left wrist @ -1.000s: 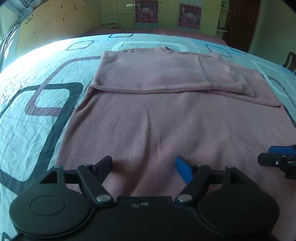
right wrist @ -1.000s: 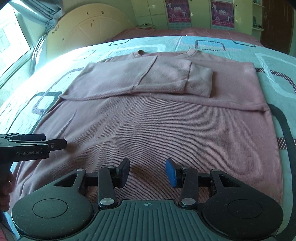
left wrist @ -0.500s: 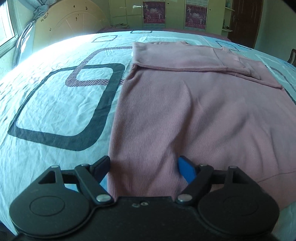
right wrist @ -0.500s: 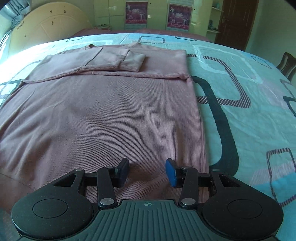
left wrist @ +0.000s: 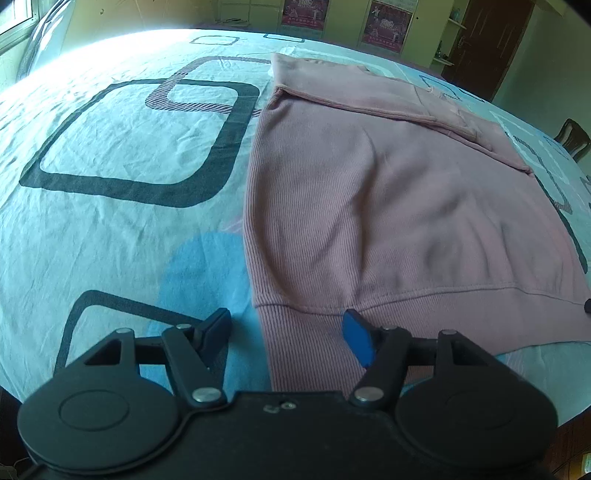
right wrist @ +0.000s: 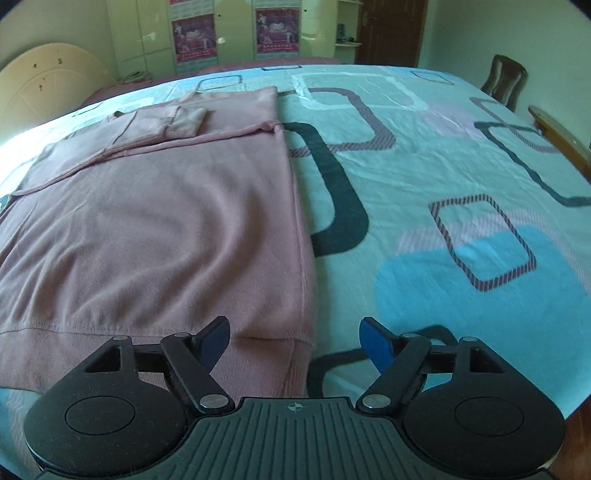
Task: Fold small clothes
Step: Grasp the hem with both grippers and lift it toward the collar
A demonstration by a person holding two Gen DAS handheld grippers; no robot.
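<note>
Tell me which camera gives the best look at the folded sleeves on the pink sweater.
The right wrist view: the folded sleeves lie in plain sight across the pink sweater, cuff edges distinct. The left wrist view shows them too, but flattened at a shallow angle.

one pink sweater (left wrist: 388,206), one patterned bedsheet (left wrist: 122,221), two wall posters (right wrist: 192,35), one chair (right wrist: 504,79)

The left gripper (left wrist: 284,336) is pitched steeply downward, its jaws spread but closing, with nothing pressed between the pads. The right gripper (right wrist: 293,341) is tilted down likewise, its jaws set wide and opening, and nothing is gripped. No hand or sleeve is seen in either wrist view.
</note>
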